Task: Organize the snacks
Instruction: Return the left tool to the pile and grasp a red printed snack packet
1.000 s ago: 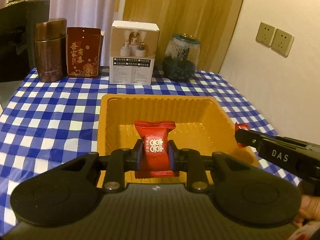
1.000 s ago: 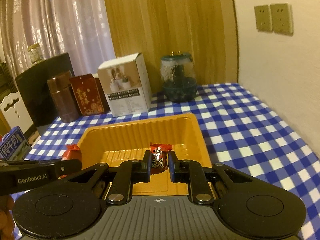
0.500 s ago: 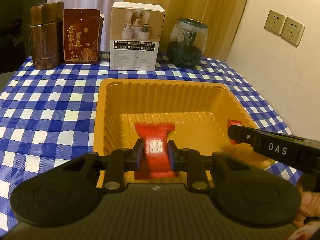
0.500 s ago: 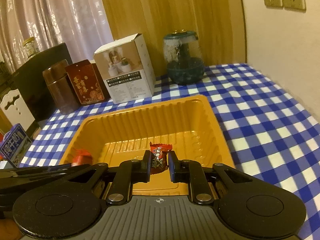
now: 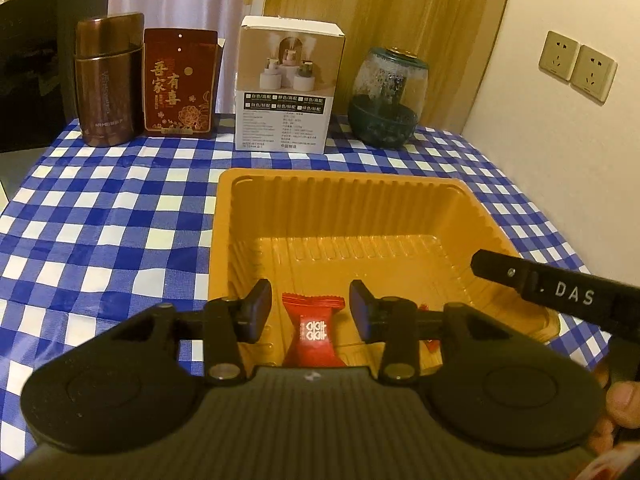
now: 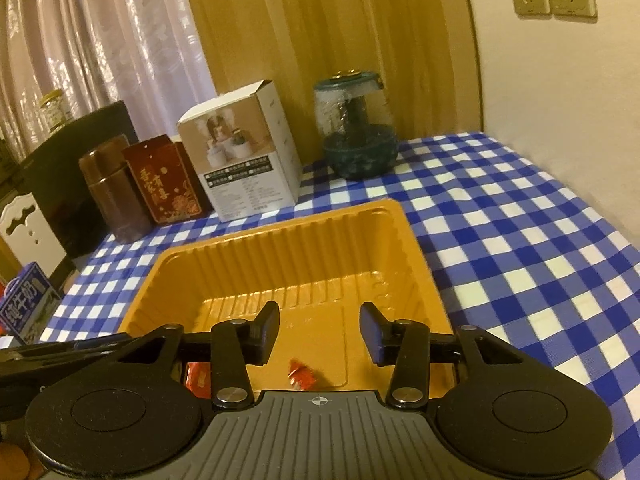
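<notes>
An orange ribbed plastic tray (image 5: 336, 204) (image 6: 288, 248) sits on the blue checked tablecloth. My left gripper (image 5: 310, 312) is open over the tray's near part; a red wrapped candy (image 5: 314, 330) lies between and below its jaws, free of them. My right gripper (image 6: 319, 332) is open over the tray; a small red-brown candy (image 6: 302, 374) lies in the tray under it. The right gripper's black finger (image 5: 560, 290) reaches over the tray's right rim in the left wrist view. Another red wrapper (image 6: 199, 378) shows at the tray's near left.
At the back of the table stand a brown canister (image 5: 109, 80), a red gift box (image 5: 180, 82), a white product box (image 5: 289, 84) and a glass jar (image 5: 387, 98). A wall with sockets (image 5: 576, 66) is to the right. A milk carton (image 6: 26, 304) is at the left.
Both grippers opened and let go of their candies, which now lie in the tray. Both grippers also pulled back and tilted slightly.
</notes>
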